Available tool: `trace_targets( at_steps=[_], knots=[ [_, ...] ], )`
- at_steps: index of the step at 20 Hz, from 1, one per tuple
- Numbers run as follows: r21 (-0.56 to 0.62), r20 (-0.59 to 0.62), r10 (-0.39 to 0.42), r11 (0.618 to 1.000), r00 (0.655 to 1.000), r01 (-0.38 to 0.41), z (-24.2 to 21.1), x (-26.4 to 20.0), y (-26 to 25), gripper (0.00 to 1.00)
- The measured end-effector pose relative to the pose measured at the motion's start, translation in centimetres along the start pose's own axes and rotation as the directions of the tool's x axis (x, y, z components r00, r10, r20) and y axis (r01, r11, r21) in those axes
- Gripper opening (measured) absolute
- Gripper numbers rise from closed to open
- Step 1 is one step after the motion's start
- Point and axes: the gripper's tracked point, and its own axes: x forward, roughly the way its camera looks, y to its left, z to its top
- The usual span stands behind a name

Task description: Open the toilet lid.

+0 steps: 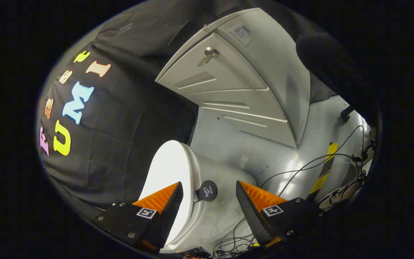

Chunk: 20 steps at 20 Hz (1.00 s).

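Grey floor (228, 144); open tongs (209, 190) straddle toilet lid (167, 165) edge.

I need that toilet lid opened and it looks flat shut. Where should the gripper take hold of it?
Probably the toilet lid's rounded front rim, which slightly overhangs the bowl. Come from the front, one finger under the edge. The gripper is open, fingers straddling that rim.

The left finger (164, 212) covers part of the toilet lid (167, 169). At five o'clock from the round black disc (207, 190), the cables (234, 241) and the toilet's base run out of view. The cabinet sticker (240, 33) is too small to read.
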Motion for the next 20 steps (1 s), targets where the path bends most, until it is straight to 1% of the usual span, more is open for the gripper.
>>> trace_targets(
  at_steps=[1,2,3,4,8,9,11,12,15,19,20],
  knots=[
    [0.019,-0.006,0.018,1.0,1.0,-0.018,-0.1,0.3,0.1,0.89],
    [0.031,-0.014,0.021,0.999,1.0,-0.021,-0.4,0.7,0.0,0.88],
    [0.037,-0.03,0.014,0.999,0.999,-0.012,-1.0,1.6,-0.2,0.84],
    [0.041,-0.042,0.011,0.999,0.999,-0.009,-1.5,2.2,-0.5,0.83],
    [0.058,-0.063,0.032,0.998,0.998,-0.028,-2.3,3.6,-0.5,0.76],
    [0.059,-0.071,0.025,0.998,0.997,-0.02,-2.7,4.1,-0.9,0.69],
    [0.082,-0.067,0.035,0.996,0.997,-0.03,-2.7,4.6,-1.0,0.6],
    [0.099,-0.059,0.054,0.994,0.997,-0.048,-2.5,4.8,-0.8,0.58],
    [0.115,-0.051,0.096,0.989,0.994,-0.089,-2.6,5.2,-0.3,0.46],
    [0.119,-0.042,0.119,0.986,0.992,-0.114,-2.5,5.1,-0.6,0.29],
    [0.117,-0.041,0.124,0.986,0.991,-0.119,-2.5,5.1,-0.6,0.26]
  ],
)
